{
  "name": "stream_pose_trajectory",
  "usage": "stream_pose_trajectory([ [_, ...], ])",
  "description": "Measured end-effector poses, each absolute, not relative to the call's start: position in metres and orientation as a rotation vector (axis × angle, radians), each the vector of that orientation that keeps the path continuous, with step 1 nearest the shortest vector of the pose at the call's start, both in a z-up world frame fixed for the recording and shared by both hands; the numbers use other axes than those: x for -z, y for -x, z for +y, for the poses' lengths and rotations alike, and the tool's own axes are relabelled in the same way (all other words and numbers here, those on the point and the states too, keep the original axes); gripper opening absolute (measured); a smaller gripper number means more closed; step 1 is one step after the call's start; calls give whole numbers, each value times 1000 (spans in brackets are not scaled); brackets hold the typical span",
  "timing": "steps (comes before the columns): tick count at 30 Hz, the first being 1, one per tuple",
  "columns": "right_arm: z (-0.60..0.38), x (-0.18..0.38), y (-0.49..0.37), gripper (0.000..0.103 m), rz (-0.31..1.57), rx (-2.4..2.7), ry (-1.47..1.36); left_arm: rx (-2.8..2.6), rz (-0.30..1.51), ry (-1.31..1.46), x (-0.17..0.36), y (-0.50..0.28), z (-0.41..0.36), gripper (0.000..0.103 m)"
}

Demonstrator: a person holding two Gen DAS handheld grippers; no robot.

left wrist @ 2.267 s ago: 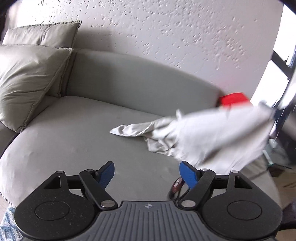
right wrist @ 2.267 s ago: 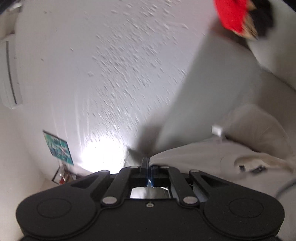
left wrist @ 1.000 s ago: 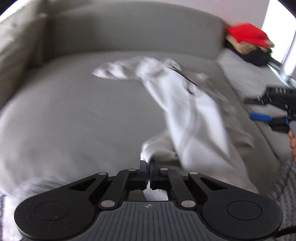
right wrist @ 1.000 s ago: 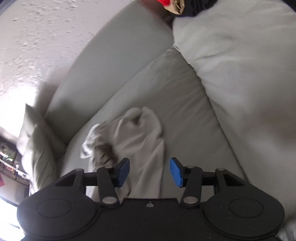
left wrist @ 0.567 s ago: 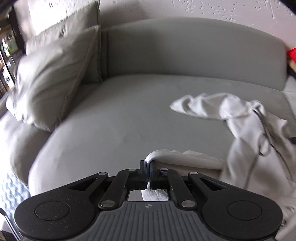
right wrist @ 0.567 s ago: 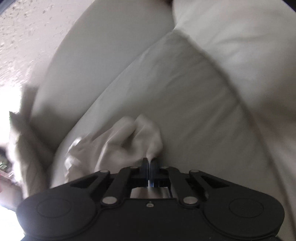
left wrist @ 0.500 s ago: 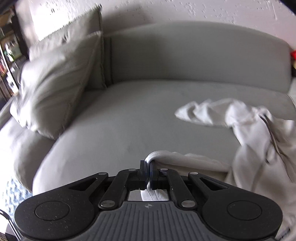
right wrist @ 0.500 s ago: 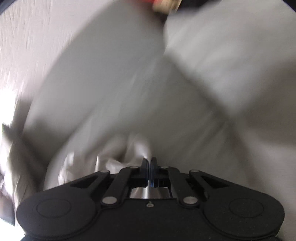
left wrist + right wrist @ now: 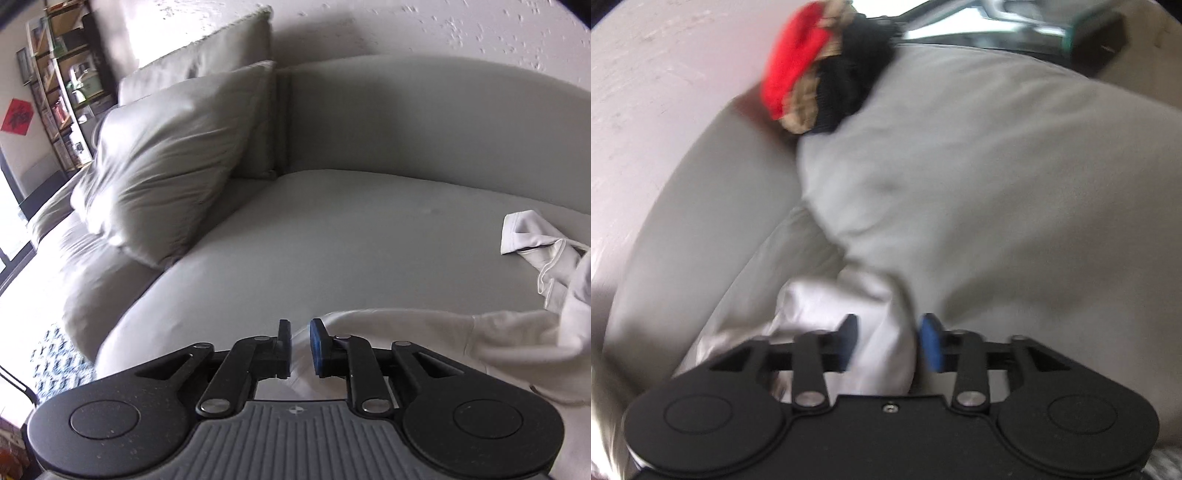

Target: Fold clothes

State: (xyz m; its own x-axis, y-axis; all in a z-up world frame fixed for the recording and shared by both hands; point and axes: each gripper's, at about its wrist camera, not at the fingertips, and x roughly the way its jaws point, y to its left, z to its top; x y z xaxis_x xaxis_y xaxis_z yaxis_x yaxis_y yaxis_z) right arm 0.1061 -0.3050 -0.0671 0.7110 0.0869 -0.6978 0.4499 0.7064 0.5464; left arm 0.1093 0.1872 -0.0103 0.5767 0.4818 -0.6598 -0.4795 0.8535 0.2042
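My left gripper [image 9: 299,343] is matte black speckled plastic with two round housings, a ribbed grey centre plate stamped with a small cross mark, silver pivot screws on its linkage arms and blue pads on its fingers. My right gripper [image 9: 889,341] looks alike, though its centre plate is plain black with one small screw.

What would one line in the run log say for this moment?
step: laying out | left gripper: open beside white garment | right gripper: open around garment | surface: grey sofa
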Motion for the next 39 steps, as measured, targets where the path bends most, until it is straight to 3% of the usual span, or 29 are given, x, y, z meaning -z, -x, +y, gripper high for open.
stream_pose_trajectory([
  [1, -300, 59, -96, 46, 776, 175, -767, -542, 775, 26, 2, -94, 188, 19],
  [2, -294, 54, -92, 52, 783, 128, -765, -494, 787, 79, -3, -80, 188, 32],
  [3, -288, 48, -83, 57, 792, 70, -764, -428, 807, 142, -6, -66, 187, 37],
  [7, -260, 41, -50, 65, 807, -81, -760, -104, 904, 464, 9, -30, 170, 38],
  [10, -244, 47, -36, 65, 819, -150, -807, 0, 944, 716, 38, -24, 159, 37],
  [20, -238, 55, -29, 65, 813, -218, -908, 53, 952, 1069, 106, -28, 162, 33],
  [34, -267, 77, -36, 65, 762, -153, -962, -66, 830, 1031, 98, -39, 184, 31],
  [37, -286, 84, -45, 65, 751, -95, -983, -90, 828, 1019, 100, -45, 188, 24],
  [39, -295, 90, -53, 63, 763, -70, -995, -104, 832, 1004, 100, -50, 190, 13],
])
